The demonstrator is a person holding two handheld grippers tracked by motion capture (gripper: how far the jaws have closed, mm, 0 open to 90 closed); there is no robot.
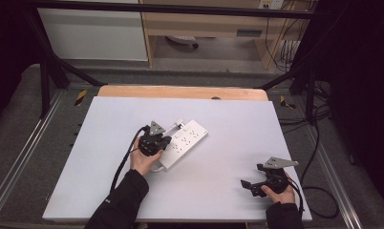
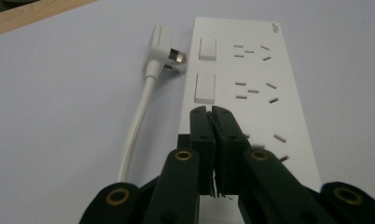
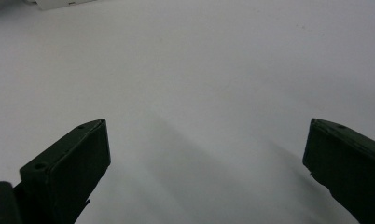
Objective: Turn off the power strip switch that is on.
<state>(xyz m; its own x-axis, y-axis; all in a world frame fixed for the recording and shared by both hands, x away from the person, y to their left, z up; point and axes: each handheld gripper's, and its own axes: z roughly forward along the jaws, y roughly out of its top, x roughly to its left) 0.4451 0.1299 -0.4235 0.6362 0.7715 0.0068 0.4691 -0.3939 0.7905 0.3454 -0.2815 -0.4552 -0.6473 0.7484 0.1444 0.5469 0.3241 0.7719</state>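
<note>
A white power strip point(image 1: 185, 140) lies aslant in the middle of the white table top point(image 1: 228, 143). In the left gripper view the power strip point(image 2: 255, 84) shows rocker switches point(image 2: 205, 87) and several socket slots. Its white plug point(image 2: 160, 49) rests on the table beside it, at the end of a white cable point(image 2: 134, 130). My left gripper point(image 1: 162, 143) hangs over the strip's near end. Up close the left gripper point(image 2: 211, 112) has its jaws pressed together, nothing between them, tips just short of a switch. My right gripper point(image 1: 247, 185) stands open near the front right; seen close, the right gripper point(image 3: 206, 140) holds nothing.
A wooden strip point(image 1: 180, 91) borders the table's far edge. Black frame bars point(image 1: 47, 71) and cables point(image 1: 319, 143) stand around the table. Wide bare table surface lies between the two hands.
</note>
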